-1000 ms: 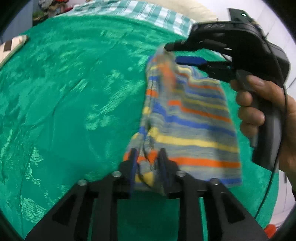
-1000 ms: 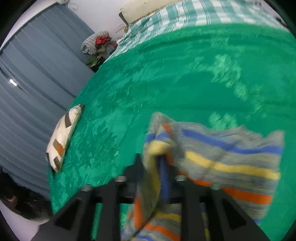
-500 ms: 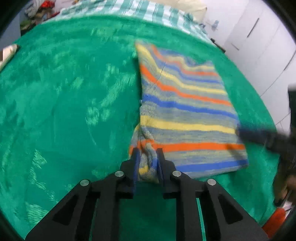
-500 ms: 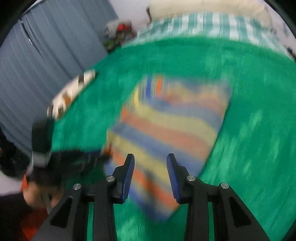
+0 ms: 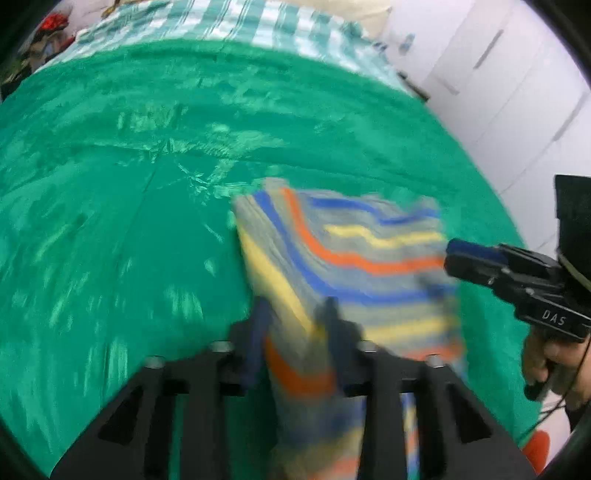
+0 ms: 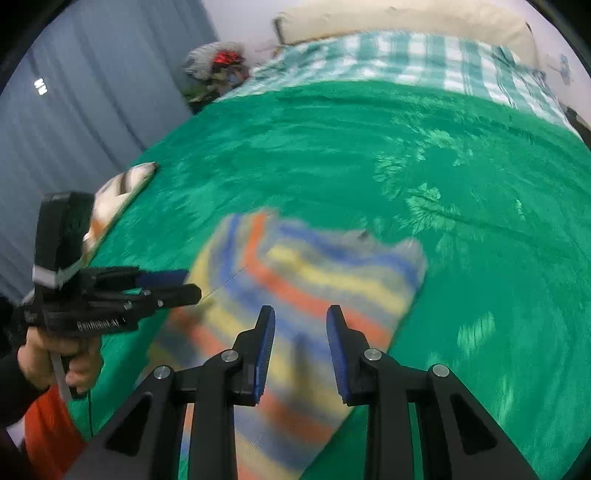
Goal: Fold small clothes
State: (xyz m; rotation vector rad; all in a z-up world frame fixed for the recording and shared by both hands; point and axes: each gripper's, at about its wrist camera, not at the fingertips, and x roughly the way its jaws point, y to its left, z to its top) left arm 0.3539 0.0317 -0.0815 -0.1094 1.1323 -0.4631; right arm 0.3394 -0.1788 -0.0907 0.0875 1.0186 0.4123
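Note:
A small striped knit garment (image 5: 351,258), with blue, orange, yellow and grey bands, lies folded on the green blanket (image 5: 129,184). It is blurred by motion in both views. My left gripper (image 5: 295,314) has its fingers apart with the garment's near edge between them; I cannot tell if it grips. My right gripper (image 6: 300,332) is open and empty, above the garment (image 6: 295,280). It shows from the side in the left wrist view (image 5: 458,254), at the garment's right edge. The left gripper shows in the right wrist view (image 6: 177,284), at the garment's left edge.
A green checked sheet (image 6: 406,55) and a pale pillow (image 6: 406,18) lie at the bed's far end. A folded patterned cloth (image 6: 118,188) sits at the bed's left edge by grey curtains (image 6: 92,92). White cupboards (image 5: 517,92) stand to the right.
My right gripper let go of the garment and drew back, open. The garment's far part came down onto the blanket. My left gripper's fingers spread and it moved over the near edge.

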